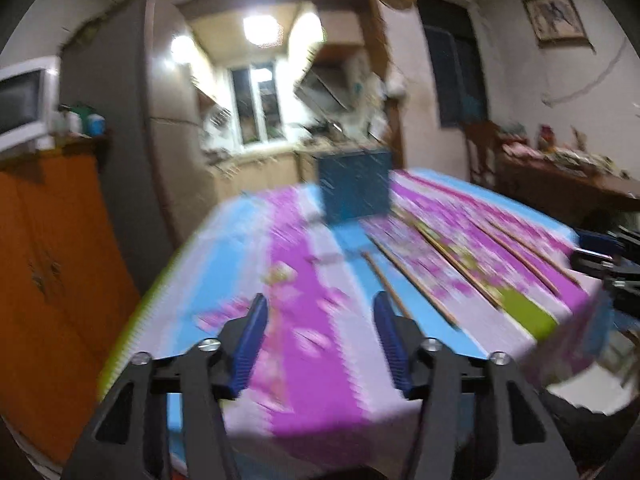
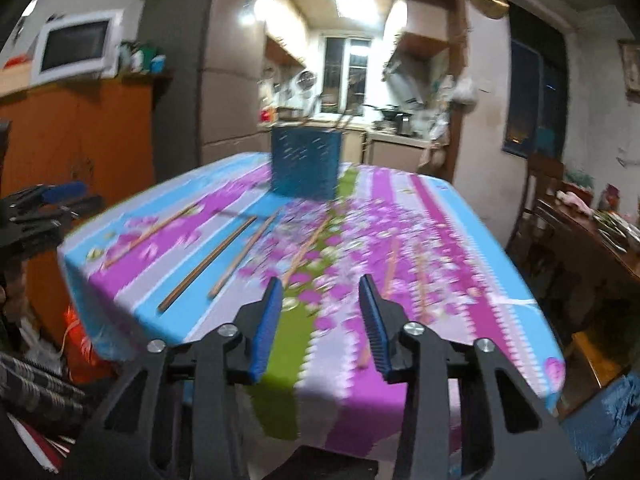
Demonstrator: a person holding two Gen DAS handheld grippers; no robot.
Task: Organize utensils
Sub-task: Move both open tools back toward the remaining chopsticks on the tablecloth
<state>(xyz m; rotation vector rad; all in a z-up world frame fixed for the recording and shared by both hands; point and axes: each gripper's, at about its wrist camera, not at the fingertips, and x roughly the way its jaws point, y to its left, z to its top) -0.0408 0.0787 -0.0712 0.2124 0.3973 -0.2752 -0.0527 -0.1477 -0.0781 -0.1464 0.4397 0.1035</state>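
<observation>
Chopsticks lie scattered on the tablecloth, left of the right hand-held gripper.

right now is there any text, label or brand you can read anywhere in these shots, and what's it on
None can be read.
Blue utensil holder: only pale flecks, smeared by motion blur, no letters.
Microwave: no readable brand or numbers.
Framed picture on the wall: too small and blurred to tell if it carries text.
Tablecloth: flower and stripe pattern only.
</observation>
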